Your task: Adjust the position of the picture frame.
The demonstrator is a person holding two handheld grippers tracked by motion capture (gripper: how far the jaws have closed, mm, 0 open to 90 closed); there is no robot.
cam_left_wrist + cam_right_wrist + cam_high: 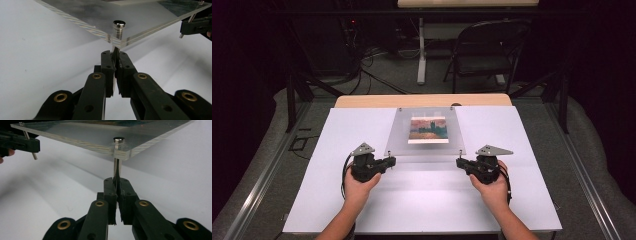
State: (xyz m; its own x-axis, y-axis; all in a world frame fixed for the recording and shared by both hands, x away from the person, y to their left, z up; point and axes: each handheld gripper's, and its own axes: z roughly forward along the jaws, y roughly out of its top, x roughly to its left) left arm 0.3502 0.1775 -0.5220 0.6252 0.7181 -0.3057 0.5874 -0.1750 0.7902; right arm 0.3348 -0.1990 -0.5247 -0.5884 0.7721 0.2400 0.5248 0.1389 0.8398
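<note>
- Clear acrylic frame [426, 132], two sheets sandwiched with a small painting print [428, 130] between them, sits mid-table on white sheet [337, 200]; near edge lifted, far edge looks down near the wooden table edge [362, 101], so it is tilted.
- Metal pins at the corners: left pin [118, 27] and right pin [118, 145] run through the sheets and stick out below.
- Left gripper [390, 161] closed on the left pin's lower shaft, just under the near-left corner; left gripper view shows jaws pinched tight on it.
- Right gripper [459, 162] closed on the right pin's shaft under the near-right corner, same pinch.
- Both hands at the near edge, one per corner, well apart.
- Handling guess: stiff, won't flex; moderate weight for its size; smooth faces slippery and easy to scratch, corners may chip if dropped.
- Pins are thin, round, polished: can twist or slide in the pads, so the frame may swing on them.
- Best hold, as judged: pin shafts close under the acrylic, both sides level, move together.
- Risk: uneven lift racks the sheets or pulls a pin loose; print could shift if pins loosen.
</note>
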